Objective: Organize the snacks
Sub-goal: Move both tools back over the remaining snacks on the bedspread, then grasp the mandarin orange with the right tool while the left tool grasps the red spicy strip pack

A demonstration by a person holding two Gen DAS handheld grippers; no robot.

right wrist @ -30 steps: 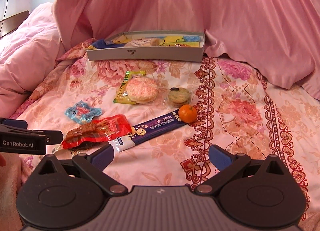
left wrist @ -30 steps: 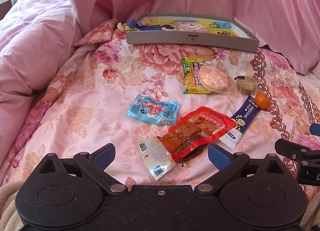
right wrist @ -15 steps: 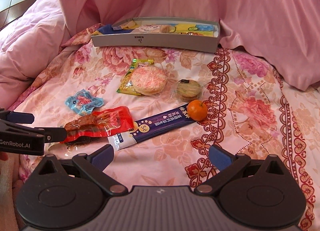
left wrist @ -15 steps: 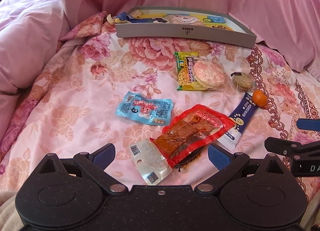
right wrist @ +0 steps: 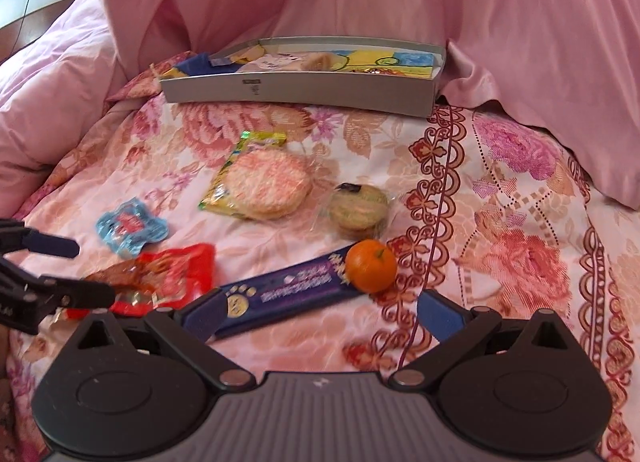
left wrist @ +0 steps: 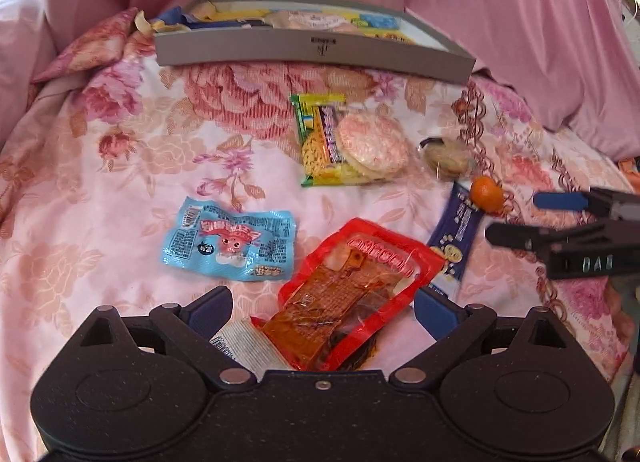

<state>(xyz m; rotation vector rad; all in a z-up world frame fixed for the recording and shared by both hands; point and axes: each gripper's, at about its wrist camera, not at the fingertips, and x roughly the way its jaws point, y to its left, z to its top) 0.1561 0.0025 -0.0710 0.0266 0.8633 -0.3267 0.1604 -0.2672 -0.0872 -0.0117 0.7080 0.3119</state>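
Observation:
Snacks lie loose on a floral bedspread. My left gripper (left wrist: 322, 304) is open, its fingers on either side of a red pouch (left wrist: 352, 294) of brown snack. A light blue packet (left wrist: 230, 244) lies to its left. My right gripper (right wrist: 320, 312) is open above a dark blue bar (right wrist: 288, 288), with a small orange (right wrist: 371, 265) at the bar's far end. Further back lie a round pink rice cracker (right wrist: 267, 182) on a yellow packet (left wrist: 316, 134) and a wrapped green biscuit (right wrist: 358, 208). A grey box (right wrist: 300, 88) holding several snacks sits at the back.
Pink quilts (right wrist: 60, 102) rise on the left and behind the grey box. The other gripper's fingers (left wrist: 560, 218) reach in from the right of the left wrist view, close to the orange (left wrist: 486, 192). Bare bedspread (right wrist: 520, 242) lies to the right of the snacks.
Both grippers have moved forward and lower. The red pouch now lies between my left fingers, and the dark blue bar's near end lies by my right gripper's left finger. Both stay open.

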